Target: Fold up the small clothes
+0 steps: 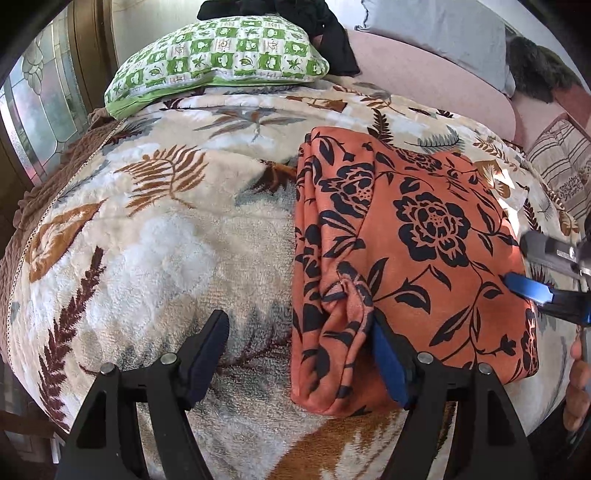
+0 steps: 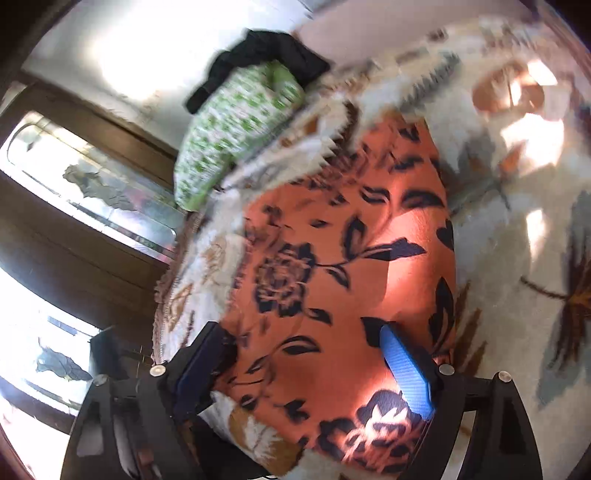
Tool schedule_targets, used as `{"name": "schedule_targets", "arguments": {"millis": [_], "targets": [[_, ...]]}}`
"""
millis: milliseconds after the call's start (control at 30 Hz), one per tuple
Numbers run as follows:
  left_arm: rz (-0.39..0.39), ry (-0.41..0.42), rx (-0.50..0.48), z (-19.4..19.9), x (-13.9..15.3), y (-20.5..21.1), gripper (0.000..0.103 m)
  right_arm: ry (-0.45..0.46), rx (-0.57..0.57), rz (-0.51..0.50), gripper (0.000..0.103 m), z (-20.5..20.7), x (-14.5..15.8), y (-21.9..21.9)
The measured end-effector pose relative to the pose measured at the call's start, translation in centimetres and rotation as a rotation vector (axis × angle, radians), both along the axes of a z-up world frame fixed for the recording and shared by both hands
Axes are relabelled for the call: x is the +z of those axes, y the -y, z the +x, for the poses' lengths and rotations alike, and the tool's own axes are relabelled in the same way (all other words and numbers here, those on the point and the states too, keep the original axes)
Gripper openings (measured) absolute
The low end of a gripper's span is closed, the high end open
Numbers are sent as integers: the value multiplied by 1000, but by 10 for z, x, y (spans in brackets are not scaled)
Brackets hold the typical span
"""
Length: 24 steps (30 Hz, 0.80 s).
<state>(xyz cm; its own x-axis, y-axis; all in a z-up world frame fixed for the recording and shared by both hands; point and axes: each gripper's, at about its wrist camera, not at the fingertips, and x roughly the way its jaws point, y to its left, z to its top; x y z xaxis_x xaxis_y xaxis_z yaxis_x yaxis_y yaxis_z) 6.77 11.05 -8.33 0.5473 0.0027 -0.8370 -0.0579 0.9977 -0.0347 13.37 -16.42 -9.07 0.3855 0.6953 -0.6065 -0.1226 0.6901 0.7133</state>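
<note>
While one folded orange garment (image 1: 417,236) lies on blanket (image 1: 155,236), left gripper (image 1: 295,354) and right gripper (image 2: 306,354) both spread, empty.

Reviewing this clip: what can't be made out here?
- Underside and inner layers of the orange floral garment: hidden by its own folds, both views.
- Black cloth behind the green pillow: cut off at top edge, left wrist view.
- Right wrist view: motion blur smears pillow and blanket detail.

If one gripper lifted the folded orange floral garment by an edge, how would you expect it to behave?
The orange floral garment is probably floppy: its left side bunches in soft rolls. Lifted by one edge, its layers would likely unfold. It looks light, lying flat on the plush blanket.
</note>
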Motion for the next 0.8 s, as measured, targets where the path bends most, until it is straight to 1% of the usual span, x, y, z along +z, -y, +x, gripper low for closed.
{"name": "schedule_targets", "arguments": {"millis": [67, 100, 167, 233, 267, 300, 367, 433, 467, 533, 600, 633, 667, 700, 733, 767, 800], "targets": [[-14, 15, -6, -2, 5, -3, 76, -3, -17, 33, 89, 0, 8, 2], [-40, 32, -6, -3, 10, -5, 76, 16, -8, 54, 89, -4, 15, 4], [-116, 89, -1, -4, 24, -15, 76, 81, -7, 57, 89, -13, 31, 11], [-190, 131, 1, 0, 36, -24, 82, 128, -31, 51, 89, -20, 42, 28], [-222, 138, 9, 6, 39, -29, 89, 133, -51, 45, 89, -22, 44, 37], [-247, 139, 14, 12, 39, -33, 90, 131, -72, 36, 89, -21, 43, 48], [-311, 101, -17, 30, 29, -38, 90, 100, -120, 19, 89, -14, 32, 68], [-360, 25, -33, 47, 13, -40, 90, 41, -153, 52, 89, -6, 15, 83], [-392, 6, -41, 52, 7, -41, 90, 17, -151, 75, 89, -1, 7, 86], [-410, -7, -24, 59, 3, -42, 90, -3, -122, 96, 89, 8, -3, 83], [-444, -19, -41, 66, -1, -41, 90, -23, -80, 127, 89, 19, -12, 76], [-472, -45, -53, 71, -8, -41, 90, -32, -72, 135, 89, 25, -18, 72], [-486, -80, -46, 75, -17, -41, 90, -47, -63, 148, 89, 31, -23, 68], [-485, -111, -34, 78, -26, -39, 88, -67, -44, 165, 89, 37, -29, 61], [-468, -98, -40, 78, -29, -36, 88, -88, -25, 166, 88, 42, -36, 54], [-439, -88, -50, 77, -27, -32, 84, -105, -4, 143, 87, 47, -42, 46], [-420, -90, -67, 77, -26, -28, 56, -114, 22, 107, 68, 50, -46, 38]]}}
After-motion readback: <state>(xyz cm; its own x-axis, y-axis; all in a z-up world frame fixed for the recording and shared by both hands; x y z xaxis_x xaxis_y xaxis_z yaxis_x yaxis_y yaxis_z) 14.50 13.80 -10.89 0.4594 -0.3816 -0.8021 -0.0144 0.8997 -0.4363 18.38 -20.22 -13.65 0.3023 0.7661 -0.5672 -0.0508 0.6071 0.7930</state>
